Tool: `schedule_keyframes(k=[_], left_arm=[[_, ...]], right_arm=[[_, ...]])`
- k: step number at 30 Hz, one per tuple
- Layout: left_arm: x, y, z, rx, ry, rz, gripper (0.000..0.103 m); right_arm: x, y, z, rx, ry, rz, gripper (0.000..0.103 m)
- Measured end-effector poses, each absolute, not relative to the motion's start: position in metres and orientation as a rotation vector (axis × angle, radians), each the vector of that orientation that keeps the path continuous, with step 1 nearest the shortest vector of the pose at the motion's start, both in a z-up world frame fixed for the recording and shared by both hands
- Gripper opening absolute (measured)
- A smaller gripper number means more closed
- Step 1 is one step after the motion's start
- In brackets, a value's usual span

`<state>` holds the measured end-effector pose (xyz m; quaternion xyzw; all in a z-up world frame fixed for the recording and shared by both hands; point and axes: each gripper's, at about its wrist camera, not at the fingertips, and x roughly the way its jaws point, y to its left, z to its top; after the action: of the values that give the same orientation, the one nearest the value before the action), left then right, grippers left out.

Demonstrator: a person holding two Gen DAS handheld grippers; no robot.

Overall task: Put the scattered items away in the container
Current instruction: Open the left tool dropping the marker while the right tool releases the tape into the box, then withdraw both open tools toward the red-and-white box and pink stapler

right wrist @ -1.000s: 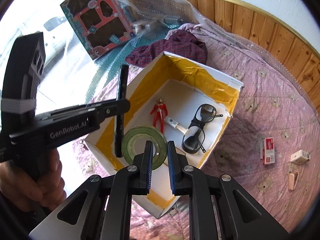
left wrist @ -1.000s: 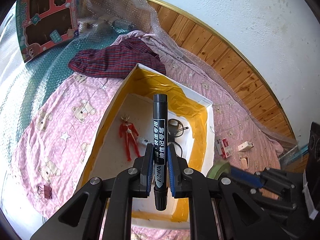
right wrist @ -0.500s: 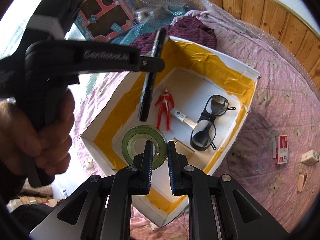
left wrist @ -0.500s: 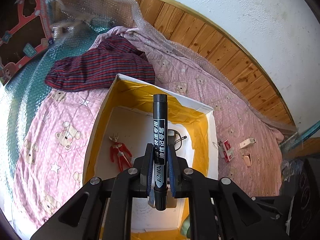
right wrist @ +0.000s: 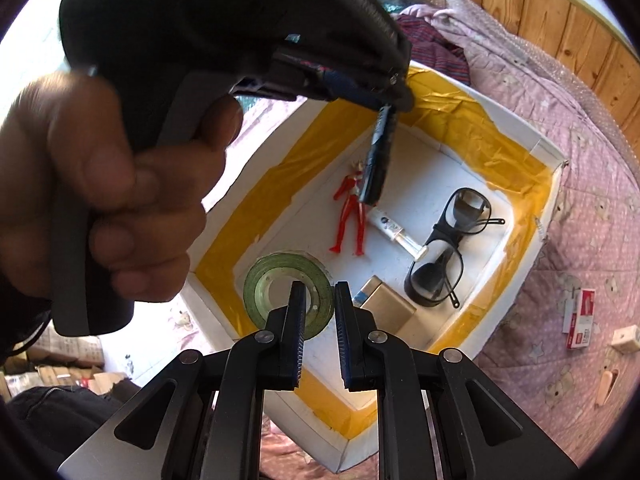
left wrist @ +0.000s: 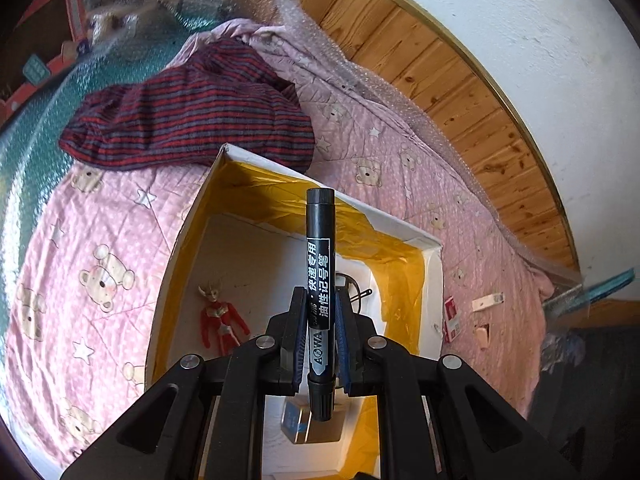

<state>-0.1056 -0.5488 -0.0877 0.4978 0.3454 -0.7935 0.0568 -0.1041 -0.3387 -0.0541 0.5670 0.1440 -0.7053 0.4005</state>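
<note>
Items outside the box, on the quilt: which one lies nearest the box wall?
The red-and-white packet, lying closest to the box. The small cream block and the pale peg-like piece lie farther out.

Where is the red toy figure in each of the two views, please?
Left wrist: the toy figure lies on the box floor, lower left of centre, just left of the marker.
Right wrist: it lies mid-frame on the box floor, left of the glasses.
Shared landmark: the box with yellow-taped walls.
</note>
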Motion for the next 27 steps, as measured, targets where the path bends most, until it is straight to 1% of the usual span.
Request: schedule_keyframes(k=[4,14,16,17,19,20,21,24,27], left_arm=[[-0.114,-0.557,-0.098,1.546,1.14,-2.342,0.014],[-0.126,-0.566,-0.117,1.599,1.266,-2.238,0.014],[-0.129,-0.568,-0.119,1.596,1.273,-2.234,0.014],[-0.13,-0.57,-0.12,1.595,1.281,-2.233,0.014],[-0.133,-0.573,-0.123,1.601,1.314,-2.216,0.021],[-0.133,-0.575,-0.125,1.602,1.326,-2.201,0.034],[-0.133,-0.576,-0.126,1.597,1.328,-2.184,0.043],[-0.129,-0.579,-0.122,1.564,1.325,-2.199,0.043],[-0.127,-0.575,-0.112,1.561,1.28,-2.24,0.043]], right_arm=[[-0.109,-0.342,-0.063,1.464,0.373,-1.772,0.015],[-0.123,-0.352,-0.081,1.518,0.359,-1.737,0.016],[-0.127,-0.352,-0.084,1.525,0.326,-1.73,0.019],[-0.13,-0.351,-0.086,1.535,0.301,-1.731,0.023],[-0.135,-0.347,-0.09,1.562,0.248,-1.731,0.029],[-0.137,-0.345,-0.091,1.575,0.227,-1.729,0.029],[-0.139,-0.342,-0.092,1.582,0.217,-1.728,0.029],[-0.141,-0.335,-0.091,1.59,0.196,-1.735,0.029],[-0.139,-0.326,-0.089,1.597,0.175,-1.742,0.029]])
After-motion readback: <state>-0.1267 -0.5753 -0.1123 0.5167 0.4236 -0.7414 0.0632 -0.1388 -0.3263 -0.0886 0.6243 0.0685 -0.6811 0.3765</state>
